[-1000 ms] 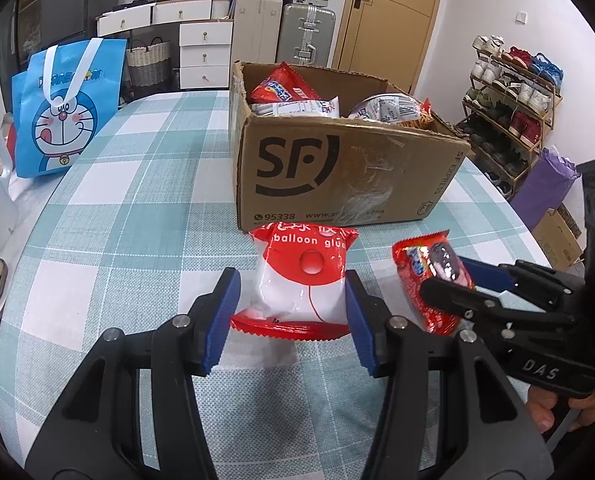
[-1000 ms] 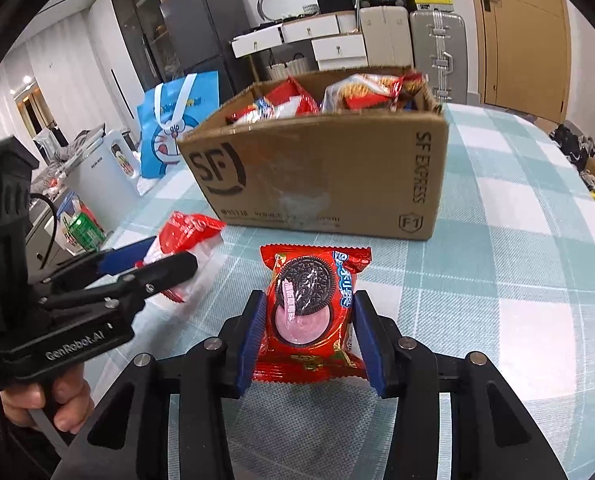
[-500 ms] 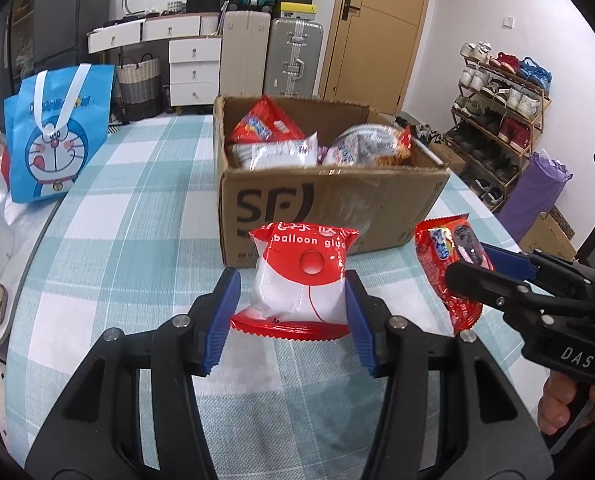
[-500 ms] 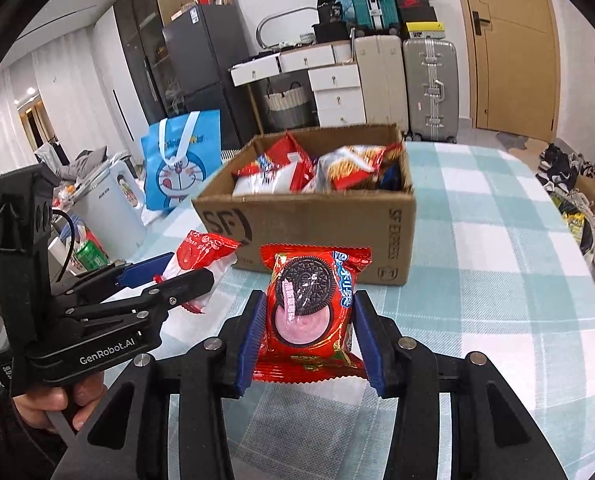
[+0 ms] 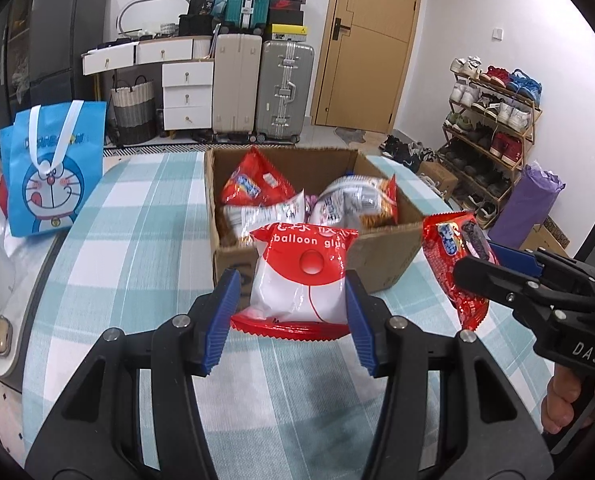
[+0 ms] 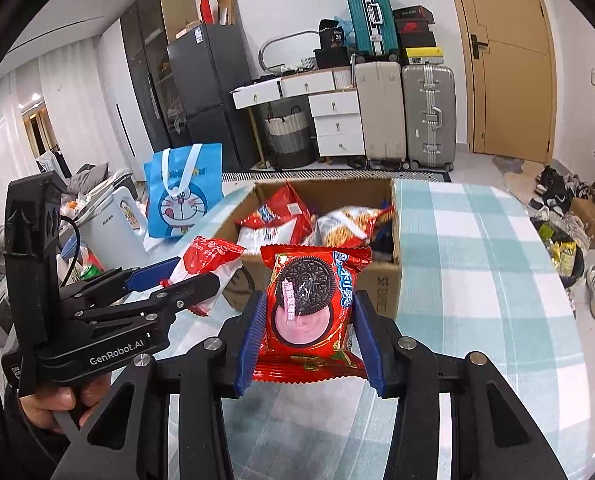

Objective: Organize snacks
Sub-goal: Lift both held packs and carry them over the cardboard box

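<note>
My left gripper (image 5: 293, 320) is shut on a red-and-white "balloon glue" packet (image 5: 302, 276), held up in the air in front of the cardboard box (image 5: 381, 258). My right gripper (image 6: 311, 342) is shut on a red cookie packet (image 6: 311, 308) with a dark sandwich cookie printed on it, also lifted, just before the box (image 6: 381, 284). In the left wrist view the right gripper (image 5: 477, 268) shows at the right with the cookie packet (image 5: 451, 256). The left gripper (image 6: 193, 276) appears at the left of the right wrist view with its packet (image 6: 209, 256). Several snack bags (image 5: 257, 184) fill the box.
The box stands on a table with a teal-and-white checked cloth (image 5: 137, 240). A blue cartoon bag (image 5: 51, 172) stands at the table's left side. Suitcases (image 5: 283, 88), white drawers (image 5: 187, 96) and a shoe rack (image 5: 493, 120) line the room behind. A hand (image 6: 53, 400) holds the left gripper's handle.
Both grippers have risen with their packets off the table. The box now sits lower in both views, and its inside with the snack bags shows from above.
</note>
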The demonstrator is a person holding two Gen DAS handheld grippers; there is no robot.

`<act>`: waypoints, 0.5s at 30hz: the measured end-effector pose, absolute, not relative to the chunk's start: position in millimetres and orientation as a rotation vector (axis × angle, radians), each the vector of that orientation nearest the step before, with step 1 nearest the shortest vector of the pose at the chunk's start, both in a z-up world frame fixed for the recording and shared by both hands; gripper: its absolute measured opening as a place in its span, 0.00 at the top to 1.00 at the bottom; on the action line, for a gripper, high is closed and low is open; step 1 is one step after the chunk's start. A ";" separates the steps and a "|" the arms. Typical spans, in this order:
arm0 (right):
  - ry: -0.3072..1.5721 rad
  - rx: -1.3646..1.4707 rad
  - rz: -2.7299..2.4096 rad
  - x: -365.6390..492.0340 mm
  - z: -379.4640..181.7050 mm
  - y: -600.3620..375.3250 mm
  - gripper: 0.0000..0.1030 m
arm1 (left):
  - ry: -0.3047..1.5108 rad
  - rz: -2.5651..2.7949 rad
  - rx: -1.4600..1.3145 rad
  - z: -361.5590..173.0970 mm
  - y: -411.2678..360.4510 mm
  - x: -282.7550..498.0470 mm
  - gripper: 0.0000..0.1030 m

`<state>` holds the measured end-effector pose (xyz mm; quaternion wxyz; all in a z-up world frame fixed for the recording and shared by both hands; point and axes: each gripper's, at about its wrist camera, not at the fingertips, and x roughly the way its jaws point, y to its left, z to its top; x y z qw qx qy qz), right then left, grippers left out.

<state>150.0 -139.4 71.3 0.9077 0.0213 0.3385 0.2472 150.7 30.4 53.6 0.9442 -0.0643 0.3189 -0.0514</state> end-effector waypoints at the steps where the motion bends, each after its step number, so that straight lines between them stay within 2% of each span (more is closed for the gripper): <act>1: 0.693 0.045 0.510 151.5 72.7 -139.1 0.57 | 0.648 -0.105 -0.131 55.1 31.1 153.2 0.52; 15: 0.652 0.054 0.514 181.7 83.5 -129.7 0.57 | 0.619 -0.096 -0.106 79.3 31.8 186.2 0.54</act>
